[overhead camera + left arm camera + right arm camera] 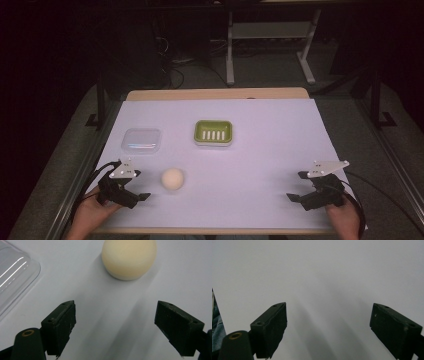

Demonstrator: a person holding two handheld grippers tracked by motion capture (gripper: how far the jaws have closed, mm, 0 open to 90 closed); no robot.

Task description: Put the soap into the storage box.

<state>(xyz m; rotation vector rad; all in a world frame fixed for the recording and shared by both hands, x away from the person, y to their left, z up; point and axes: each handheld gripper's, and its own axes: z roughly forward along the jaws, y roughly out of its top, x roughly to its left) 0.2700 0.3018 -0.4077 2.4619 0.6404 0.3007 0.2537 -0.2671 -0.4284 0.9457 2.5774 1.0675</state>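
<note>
A cream, egg-like ball (pixel 173 178) lies on the white sheet at the near left. My left gripper (pixel 141 185) is just left of it, open and holding nothing. In the left gripper view, the ball (pixel 129 258) sits a short way beyond the open left gripper (pixel 115 303), slightly to the right. A green soap dish (pixel 213 132) with a slotted white insert stands mid-table. A clear plastic lid (pixel 142 140) lies to its left, with its corner (pixel 12 277) close by my left jaw. My right gripper (pixel 296 186) is open at the near right, over bare sheet (pixel 328 305).
The white sheet (pixel 260 150) covers most of the wooden table, whose far edge (pixel 215 94) shows beyond it. Metal rails run along both sides. A bit of blue fabric (pixel 215 325) shows at the left edge of the right gripper view. The surroundings are dark.
</note>
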